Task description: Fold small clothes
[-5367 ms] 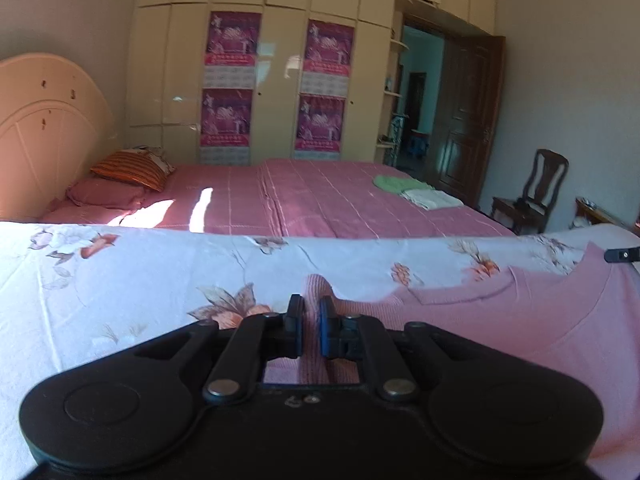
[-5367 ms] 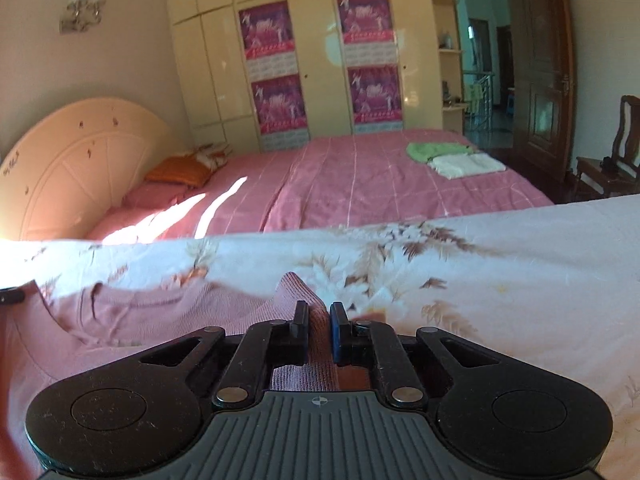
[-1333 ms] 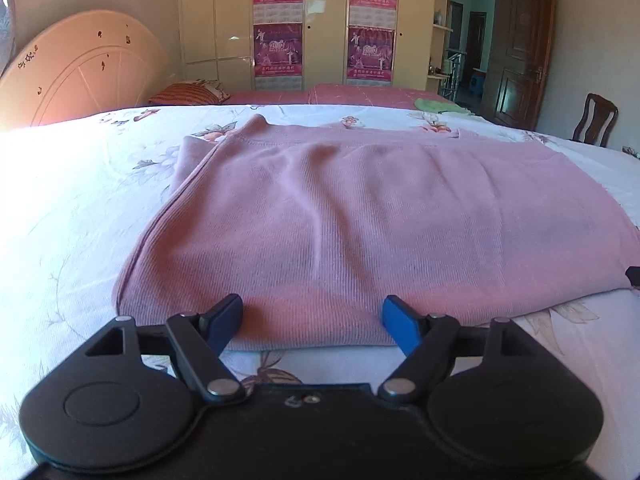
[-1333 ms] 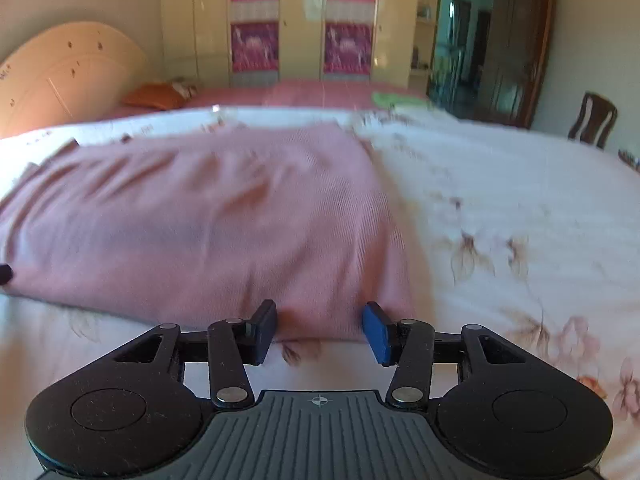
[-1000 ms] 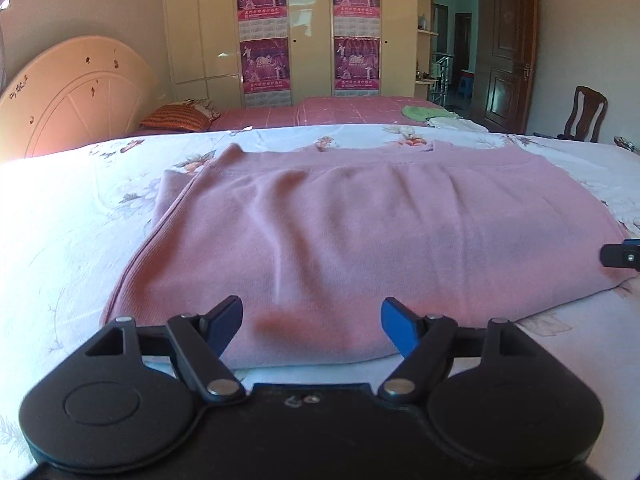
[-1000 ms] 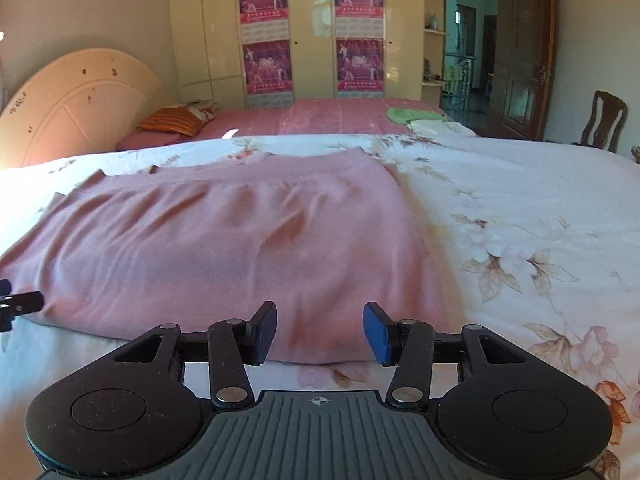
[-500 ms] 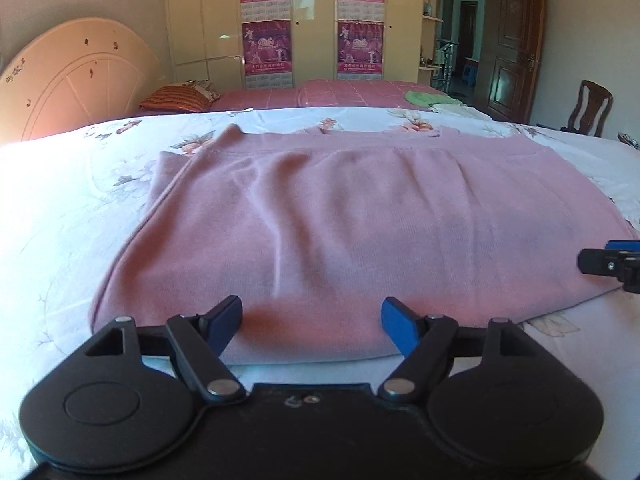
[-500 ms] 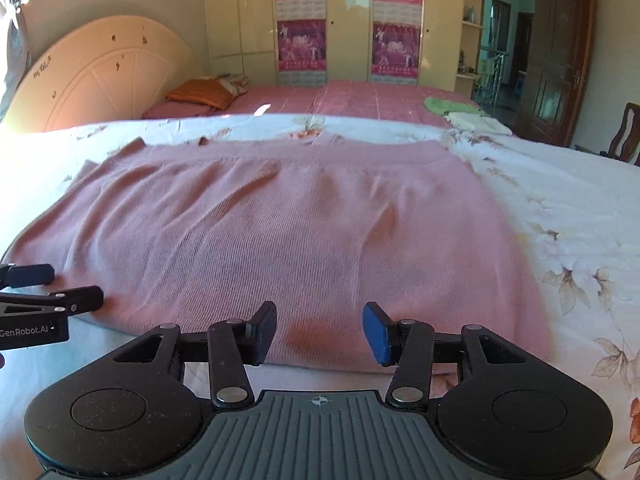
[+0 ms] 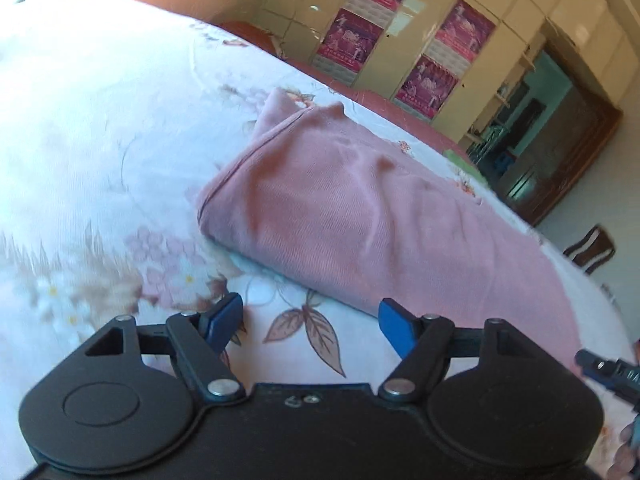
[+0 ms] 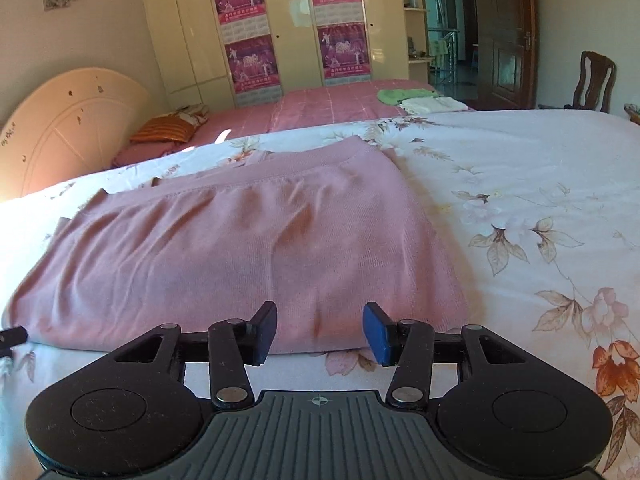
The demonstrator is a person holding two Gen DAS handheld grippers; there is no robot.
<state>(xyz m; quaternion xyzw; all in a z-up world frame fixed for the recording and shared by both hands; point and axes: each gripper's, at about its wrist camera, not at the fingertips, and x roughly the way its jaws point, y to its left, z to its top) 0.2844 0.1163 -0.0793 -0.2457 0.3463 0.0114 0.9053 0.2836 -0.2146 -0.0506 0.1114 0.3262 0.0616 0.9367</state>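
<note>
A pink knit sweater [image 10: 248, 240] lies folded in half on the floral bedsheet [image 10: 540, 184]; it also shows in the left wrist view [image 9: 360, 216]. My left gripper [image 9: 310, 322] is open and empty, tilted, just off the sweater's near left corner above the sheet. My right gripper [image 10: 320, 330] is open and empty, its jaws at the sweater's near folded edge towards the right corner. The tip of the right gripper shows at the right edge of the left wrist view [image 9: 608, 372].
A second bed with a pink cover [image 10: 332, 108] stands behind, carrying an orange pillow [image 10: 164, 132] and folded green and white cloths [image 10: 416, 100]. A wardrobe with posters [image 10: 292, 28], an open doorway [image 10: 452, 28] and a wooden chair [image 10: 594, 80] lie beyond.
My left gripper has swung left and tilted, off the sweater's near edge to its left corner. My right gripper has shifted right along the near edge. Both stay open.
</note>
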